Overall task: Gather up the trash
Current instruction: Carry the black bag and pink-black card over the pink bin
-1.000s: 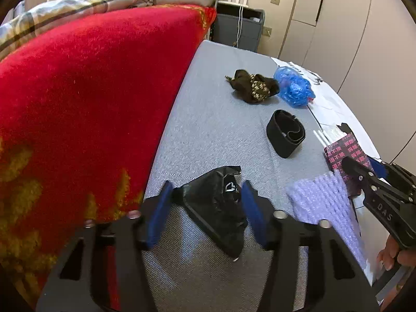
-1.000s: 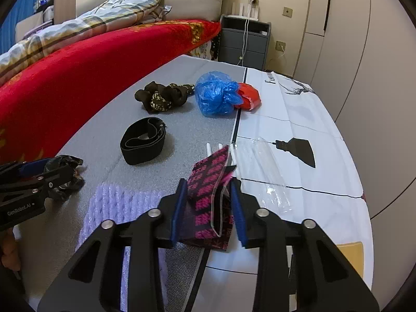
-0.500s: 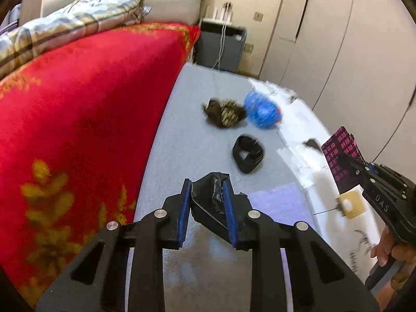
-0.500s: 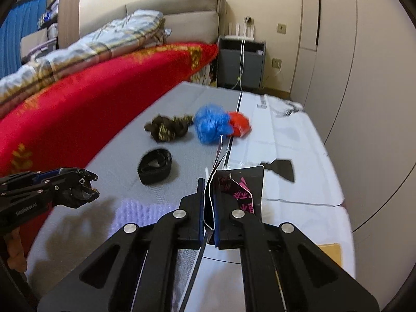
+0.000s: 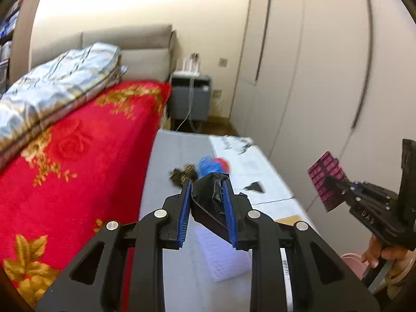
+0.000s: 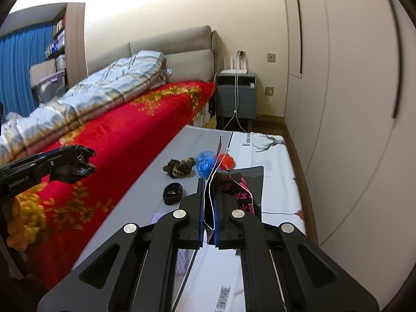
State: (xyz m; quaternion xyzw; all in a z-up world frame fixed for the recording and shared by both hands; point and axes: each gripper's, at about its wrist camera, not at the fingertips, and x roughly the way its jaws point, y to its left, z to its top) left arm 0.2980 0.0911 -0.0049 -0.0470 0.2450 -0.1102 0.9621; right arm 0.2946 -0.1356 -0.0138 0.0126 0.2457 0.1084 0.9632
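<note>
My left gripper [image 5: 207, 189] is shut on a crumpled black plastic wrapper [image 5: 208, 205], held well above the grey mat [image 5: 171, 156]. In the right wrist view the same gripper [image 6: 85, 160] hangs at the left with the black wrapper [image 6: 70, 171] in its tips. My right gripper [image 6: 209, 184] is shut on a flat pink-and-black wrapper [image 6: 241, 189], also lifted off the floor. The left wrist view shows the right gripper [image 5: 330, 182] at the right, its pink wrapper [image 5: 325, 174] sticking up from it. A blue plastic bag [image 6: 205, 162] and a red scrap [image 6: 227, 161] lie on the mat beyond.
A dark patterned cloth [image 6: 179, 169], a black band [image 6: 173, 193] and a lilac knitted cloth [image 5: 221, 254] lie on the mat. A bed with a red blanket [image 6: 117, 143] borders the left. Wardrobe doors [image 6: 338, 78] line the right, a grey nightstand [image 6: 235, 98] stands behind, and a pink rim [image 5: 351, 260] shows low right.
Both grippers closed on their wrappers and rose from the mat. The left one took the black wrapper, the right one the pink-and-black wrapper. The mat now lies much lower in both views.
</note>
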